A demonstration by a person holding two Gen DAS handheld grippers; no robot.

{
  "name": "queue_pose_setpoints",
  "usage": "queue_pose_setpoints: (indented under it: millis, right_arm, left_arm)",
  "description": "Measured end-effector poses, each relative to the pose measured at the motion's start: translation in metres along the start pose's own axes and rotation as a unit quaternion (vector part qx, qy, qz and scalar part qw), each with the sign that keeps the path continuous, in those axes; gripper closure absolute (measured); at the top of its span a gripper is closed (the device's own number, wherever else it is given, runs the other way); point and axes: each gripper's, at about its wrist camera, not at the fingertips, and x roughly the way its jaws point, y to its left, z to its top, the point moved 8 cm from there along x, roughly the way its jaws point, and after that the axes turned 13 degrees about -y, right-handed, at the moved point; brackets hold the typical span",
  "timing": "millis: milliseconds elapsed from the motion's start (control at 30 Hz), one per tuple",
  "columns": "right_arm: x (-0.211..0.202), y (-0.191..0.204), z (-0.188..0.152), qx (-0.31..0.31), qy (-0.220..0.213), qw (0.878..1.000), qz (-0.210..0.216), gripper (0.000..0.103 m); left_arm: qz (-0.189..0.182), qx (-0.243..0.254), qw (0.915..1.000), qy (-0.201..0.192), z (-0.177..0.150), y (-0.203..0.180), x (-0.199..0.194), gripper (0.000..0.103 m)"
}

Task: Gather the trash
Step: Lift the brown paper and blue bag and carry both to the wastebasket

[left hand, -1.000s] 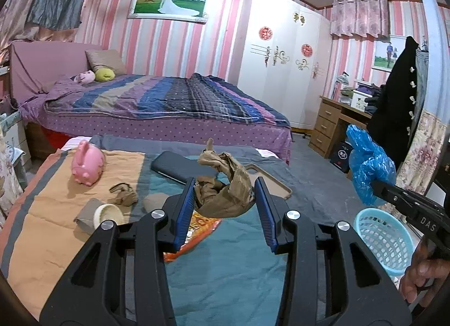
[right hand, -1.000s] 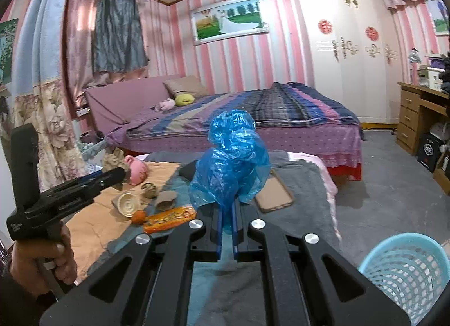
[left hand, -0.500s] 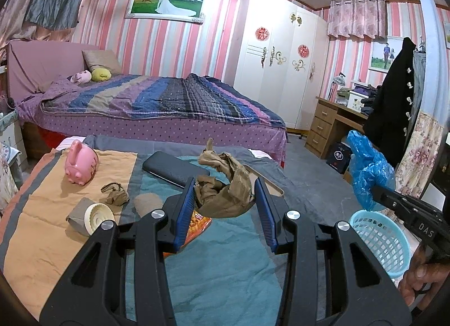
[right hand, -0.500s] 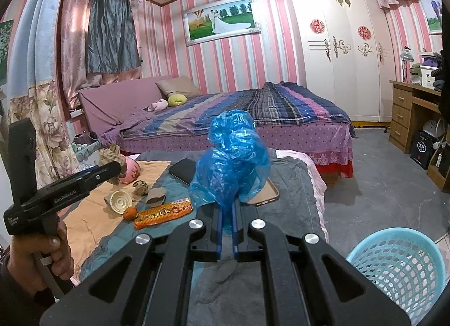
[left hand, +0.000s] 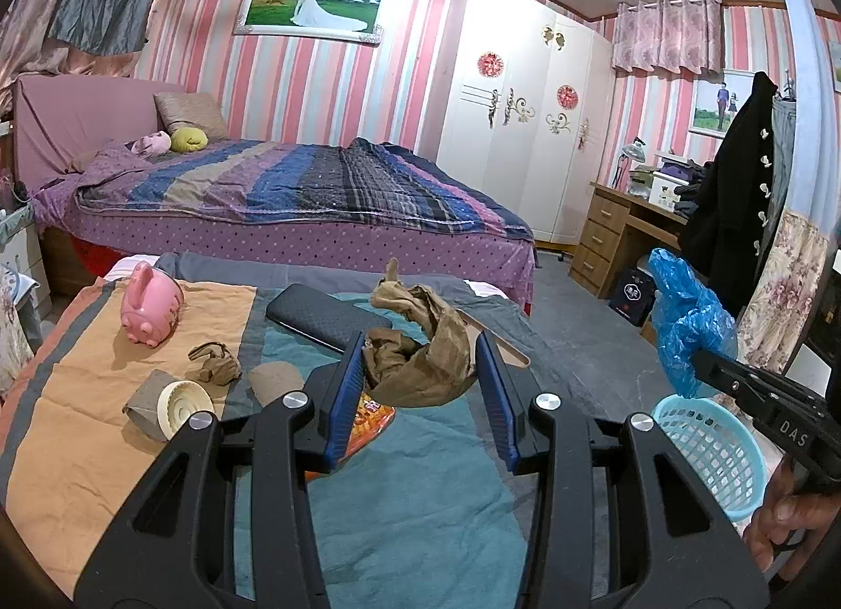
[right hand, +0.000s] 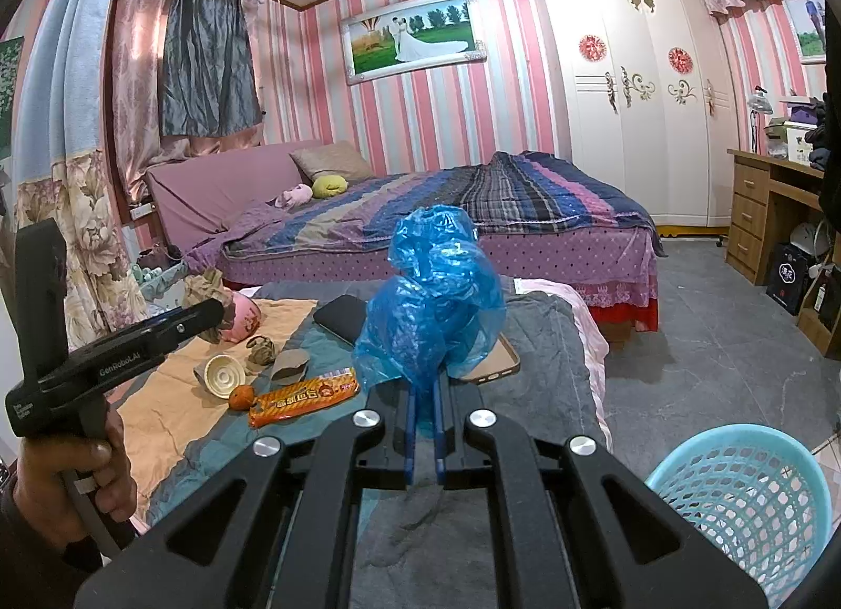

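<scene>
Your left gripper [left hand: 420, 372] is clamped on a brown stocking [left hand: 420, 362], which bulges between the blue pads [left hand: 344, 399] and rises past their tips, held above the teal blanket [left hand: 410, 519]. Your right gripper [right hand: 424, 430] is pinched nearly together on a blue bag [right hand: 431, 309], which balloons up just beyond the fingertips. The basket [right hand: 746, 498] sits on the floor, low to the right of that gripper. A snack wrapper [right hand: 302, 396], an orange [right hand: 240, 396] and a cup [right hand: 223, 372] lie on the bed to its left.
</scene>
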Motion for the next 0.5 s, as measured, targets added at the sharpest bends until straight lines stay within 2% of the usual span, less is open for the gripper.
queue_pose_setpoints:
  millis: [500]
  right_arm:
    - [0.0003,-0.0025,-0.0006,0.001,-0.001,1.000,-0.003,0.098]
  left_arm:
    - [-0.001,-0.001,1.0000,0.000,0.0004,-0.0003,-0.0001,0.062]
